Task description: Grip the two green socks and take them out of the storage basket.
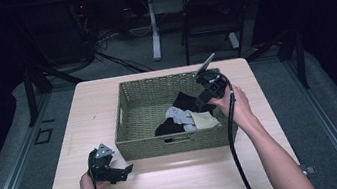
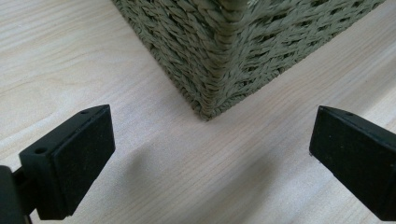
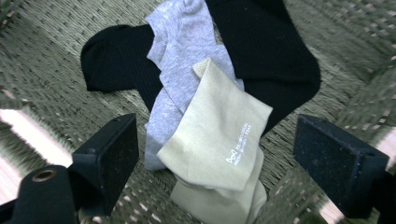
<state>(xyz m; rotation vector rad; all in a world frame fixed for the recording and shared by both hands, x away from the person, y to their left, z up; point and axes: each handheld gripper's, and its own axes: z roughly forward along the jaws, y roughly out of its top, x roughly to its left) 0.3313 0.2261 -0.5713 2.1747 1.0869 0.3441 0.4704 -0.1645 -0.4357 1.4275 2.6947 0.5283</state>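
Woven olive-green wicker basket [image 1: 134, 115] on the pale wooden tabletop [image 1: 84, 117] holds black, grey and beige socks.
Right hand-held gripper [image 3: 215, 154], jaws spread and empty, hovers above the beige sock [image 3: 219, 140], seemingly about to descend and close; left hand-held gripper [image 2: 210, 154] waits released beside the basket's corner.
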